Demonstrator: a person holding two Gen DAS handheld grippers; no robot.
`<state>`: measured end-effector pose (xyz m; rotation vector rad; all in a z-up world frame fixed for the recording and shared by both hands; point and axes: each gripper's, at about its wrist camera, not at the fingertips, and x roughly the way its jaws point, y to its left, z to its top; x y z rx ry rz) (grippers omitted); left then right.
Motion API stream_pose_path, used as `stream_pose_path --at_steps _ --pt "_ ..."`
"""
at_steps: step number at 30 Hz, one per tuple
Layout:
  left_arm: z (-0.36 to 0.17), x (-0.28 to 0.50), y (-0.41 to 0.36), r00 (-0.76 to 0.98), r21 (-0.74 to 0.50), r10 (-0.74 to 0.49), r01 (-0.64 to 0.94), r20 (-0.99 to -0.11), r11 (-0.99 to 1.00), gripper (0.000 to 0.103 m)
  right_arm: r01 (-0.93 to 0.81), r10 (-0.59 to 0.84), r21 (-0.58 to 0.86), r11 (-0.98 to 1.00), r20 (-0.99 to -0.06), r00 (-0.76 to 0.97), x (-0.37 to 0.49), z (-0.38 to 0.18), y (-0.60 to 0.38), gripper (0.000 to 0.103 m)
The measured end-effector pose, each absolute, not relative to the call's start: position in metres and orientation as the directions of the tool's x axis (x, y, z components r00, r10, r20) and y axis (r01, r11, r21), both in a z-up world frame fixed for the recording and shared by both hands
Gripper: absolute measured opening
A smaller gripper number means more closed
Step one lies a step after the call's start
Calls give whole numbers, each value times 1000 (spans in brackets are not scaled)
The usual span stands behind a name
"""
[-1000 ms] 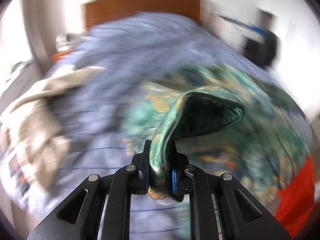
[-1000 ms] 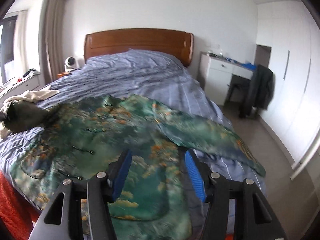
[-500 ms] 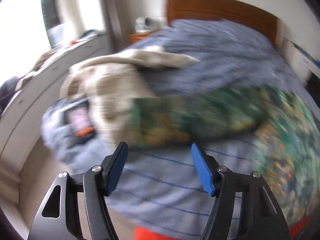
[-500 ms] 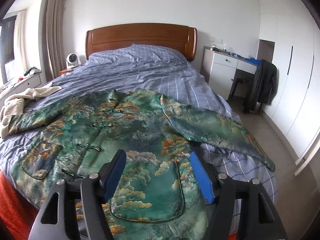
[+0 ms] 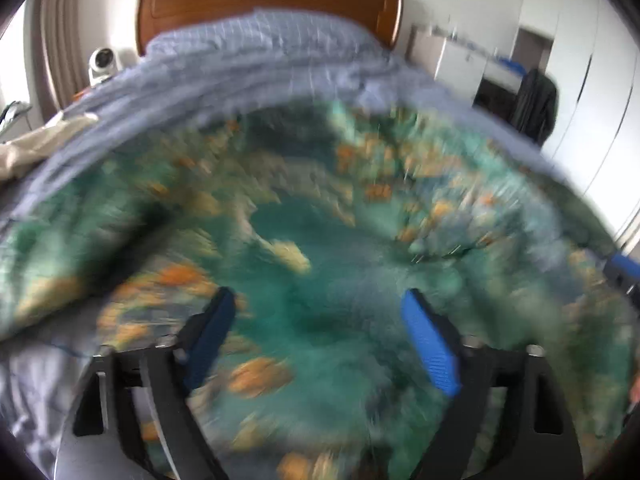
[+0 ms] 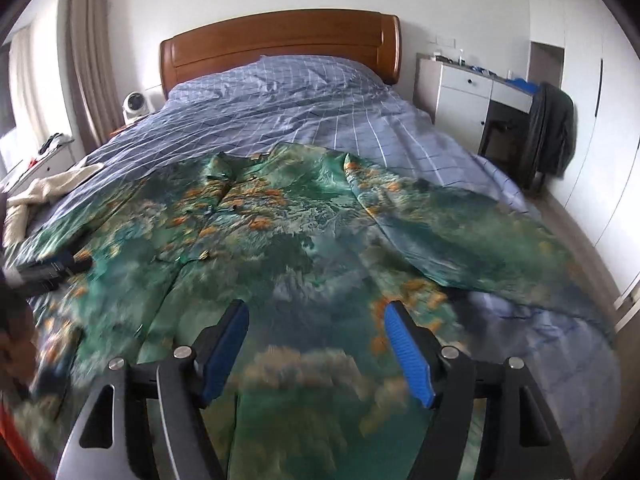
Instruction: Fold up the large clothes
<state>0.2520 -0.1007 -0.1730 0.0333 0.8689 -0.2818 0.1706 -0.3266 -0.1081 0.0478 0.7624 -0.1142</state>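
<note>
Green jacket point(image 6: 304, 240) lies flat on our bed point(image 6: 280, 104); our left claw point(image 5: 320, 320) and right claw point(image 6: 316, 332) hang wide apart, holding nothing.

Both wrist cameras look from the bed's foot toward the headboard point(image 6: 280, 46); the left sits closer above the shared green jacket point(image 5: 320, 240).

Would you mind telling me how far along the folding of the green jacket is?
Done: the green jacket lies spread flat on the bed, sleeves out. In hand: nothing; the left gripper and right gripper are both open above it. Left: every fold.
</note>
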Motion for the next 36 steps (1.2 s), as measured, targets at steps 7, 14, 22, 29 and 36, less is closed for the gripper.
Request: stream_pose_path --at_steps 7,14,22,29,36 --pt "-194 256 -101 592 -56 -206 261 -779 964 102 162 -52 64 985 -777 627 206 -191 -341 74" --pt "-201 264 -108 585 -9 -165 260 -794 966 103 151 -4 119 981 -772 636 201 -191 -347 77" --pt "-199 263 -105 582 -18 -171 259 -795 966 103 153 -20 100 983 -775 632 205 -194 -346 78" --pt "-199 263 -105 583 -17 -171 259 -795 966 103 155 -32 85 984 -779 626 207 -195 -344 78" --pt "-199 263 -106 583 -17 -170 259 -795 966 103 158 -52 59 986 -782 621 209 -196 -340 78"
